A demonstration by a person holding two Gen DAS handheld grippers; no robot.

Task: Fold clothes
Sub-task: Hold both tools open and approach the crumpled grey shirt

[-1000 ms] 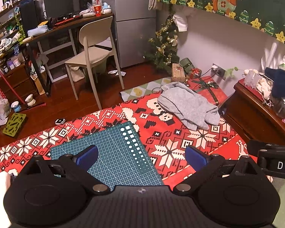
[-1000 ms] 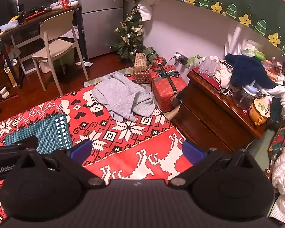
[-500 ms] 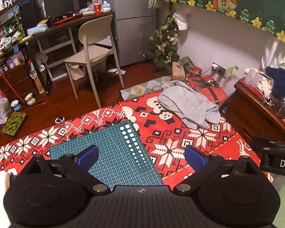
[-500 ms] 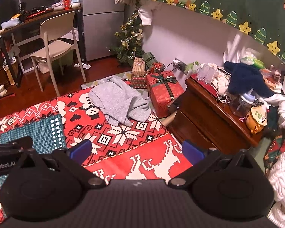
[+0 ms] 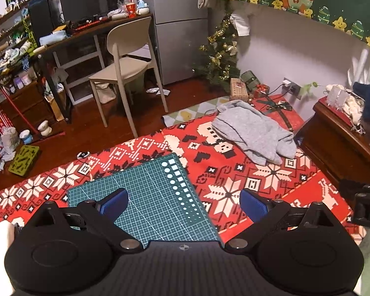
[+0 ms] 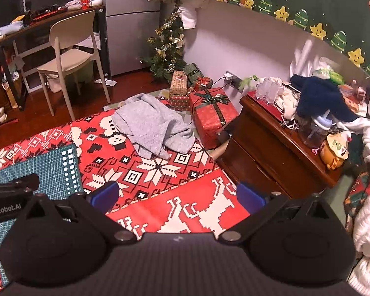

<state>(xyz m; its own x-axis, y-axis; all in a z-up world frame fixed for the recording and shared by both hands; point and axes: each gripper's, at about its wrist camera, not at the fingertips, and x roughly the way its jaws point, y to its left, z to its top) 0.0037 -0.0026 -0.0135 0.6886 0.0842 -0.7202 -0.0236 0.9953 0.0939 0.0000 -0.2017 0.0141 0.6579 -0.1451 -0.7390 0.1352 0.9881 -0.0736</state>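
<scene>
red patterned blanket (image 5: 234, 177) is spread across the floor. grey garment (image 5: 251, 133) is found crumpled at its far right end, near the wrapped red gift box (image 6: 214, 113). green cutting mat (image 5: 148, 197) lies on the near left part. left gripper (image 5: 183, 201) and right gripper (image 6: 176, 196) are held above, jaws apart, nothing gripped.
</scene>
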